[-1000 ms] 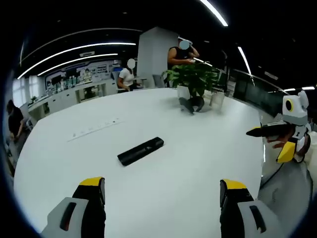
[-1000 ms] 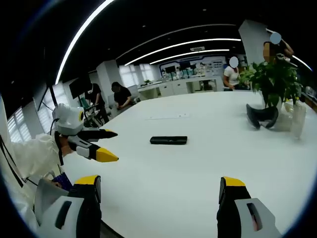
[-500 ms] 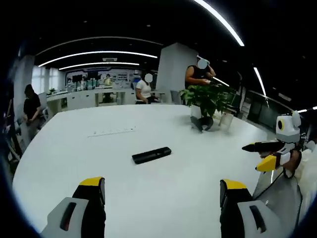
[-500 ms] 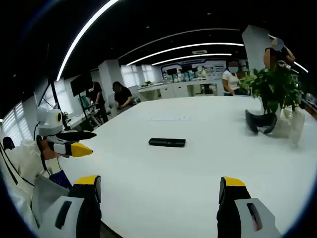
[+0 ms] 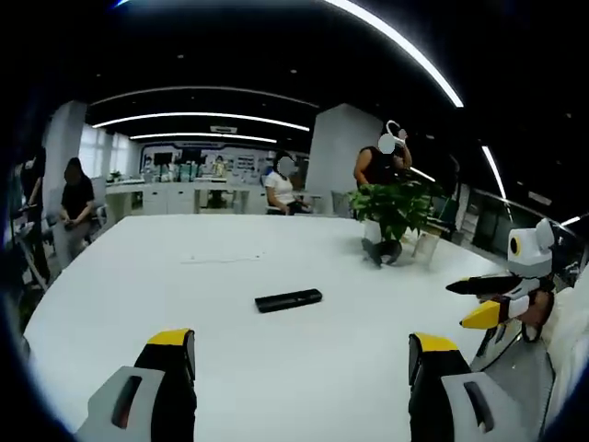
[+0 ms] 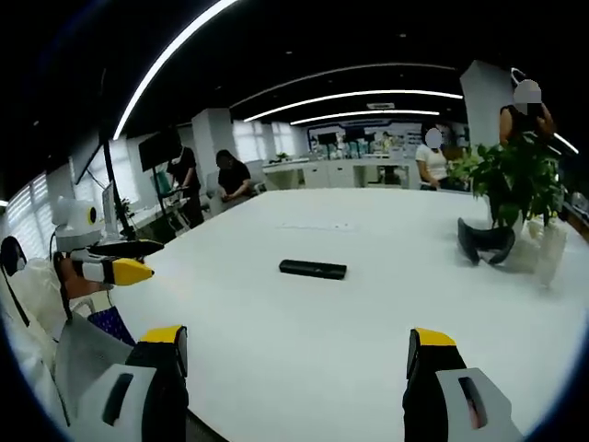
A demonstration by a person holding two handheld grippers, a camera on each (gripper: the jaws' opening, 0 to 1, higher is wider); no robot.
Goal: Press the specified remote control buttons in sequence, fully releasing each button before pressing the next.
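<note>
While both claws hang above the near edge of the white bench [image 5: 138,276], neither touches anything. In the left gripper view the left claw [image 5: 301,364] is released, its two yellow-tipped jaws set wide apart with bare bench between them. The right claw [image 6: 293,362] in the right gripper view stands the same way, jaws spread and nothing between them.

The black remote control [image 5: 288,299] lies flat on the bench, well beyond the left claw and roughly midway across the surface; in the right gripper view the same remote [image 6: 313,269] lies ahead of the right claw, long side across the view. Any buttons or writing on it are too small to read.

At the right edge of the left gripper view the right claw comes into sight, held by a white-sleeved hand, with its jaws close together and pointing left over the bench edge. At the left edge of the right gripper view the left claw appears likewise, its jaws pointing right.

On the far right of the bench stands a potted plant [image 5: 396,204] in a white pot, with a dark curved object [image 6: 487,242] just beside its base. Several people [image 6: 230,175] stand or sit at counters beyond the bench.
</note>
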